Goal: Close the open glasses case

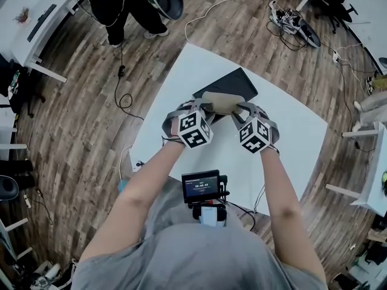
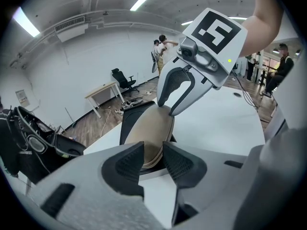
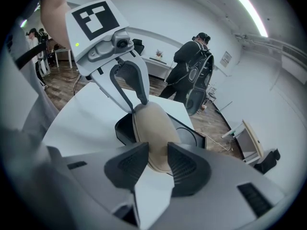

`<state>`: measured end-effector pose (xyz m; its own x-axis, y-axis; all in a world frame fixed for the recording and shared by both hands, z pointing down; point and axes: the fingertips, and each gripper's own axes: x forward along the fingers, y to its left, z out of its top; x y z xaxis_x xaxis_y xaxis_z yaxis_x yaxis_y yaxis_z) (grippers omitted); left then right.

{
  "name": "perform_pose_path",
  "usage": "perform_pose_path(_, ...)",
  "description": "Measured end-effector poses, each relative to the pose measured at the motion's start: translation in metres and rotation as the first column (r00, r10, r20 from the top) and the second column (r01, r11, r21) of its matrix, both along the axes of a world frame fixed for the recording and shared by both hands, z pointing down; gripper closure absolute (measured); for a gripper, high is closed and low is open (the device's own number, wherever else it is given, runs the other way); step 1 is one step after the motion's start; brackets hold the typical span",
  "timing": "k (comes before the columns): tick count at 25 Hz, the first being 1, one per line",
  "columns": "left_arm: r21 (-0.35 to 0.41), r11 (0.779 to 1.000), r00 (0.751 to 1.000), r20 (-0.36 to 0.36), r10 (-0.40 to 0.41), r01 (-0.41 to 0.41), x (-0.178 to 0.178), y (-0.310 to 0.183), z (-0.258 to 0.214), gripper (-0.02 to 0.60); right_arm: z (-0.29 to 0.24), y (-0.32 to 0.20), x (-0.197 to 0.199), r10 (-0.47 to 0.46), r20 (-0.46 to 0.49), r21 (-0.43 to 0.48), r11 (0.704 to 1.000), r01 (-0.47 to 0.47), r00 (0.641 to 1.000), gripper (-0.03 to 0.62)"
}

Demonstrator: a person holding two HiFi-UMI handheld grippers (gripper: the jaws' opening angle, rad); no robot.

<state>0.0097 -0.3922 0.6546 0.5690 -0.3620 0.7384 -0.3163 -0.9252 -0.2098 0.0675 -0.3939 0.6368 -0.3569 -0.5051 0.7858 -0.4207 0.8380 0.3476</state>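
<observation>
A tan oval glasses case (image 1: 222,102) lies on the white table (image 1: 181,71) against the near edge of a black tray (image 1: 233,82). Its lid is down, with only a thin seam showing along the side. My left gripper (image 1: 204,108) grips the case's left end and my right gripper (image 1: 240,109) grips the right end. In the left gripper view the case (image 2: 149,131) sits between the pads of my left gripper (image 2: 152,159), with the right gripper's fingers (image 2: 173,87) at the far end. The right gripper view shows the case (image 3: 152,126) wedged in my right gripper (image 3: 157,164).
The black tray (image 3: 189,138) lies just behind the case. The table's far corner (image 1: 188,45) is close beyond it. A person in dark clothes (image 3: 192,63) stands past the table; cables (image 1: 124,95) lie on the wooden floor. A small monitor (image 1: 201,186) hangs at my chest.
</observation>
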Motion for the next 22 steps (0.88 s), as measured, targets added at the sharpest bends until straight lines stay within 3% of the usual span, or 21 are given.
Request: perform_pose_path(22,0.008,1.000,0.999,0.033,0.016,-0.017,-0.0018,0.0008,0.0027,0.466,0.0019,0.0001,-0.0023,0.005,-0.004,0.001,1.000,-0.005,1.000,0.493)
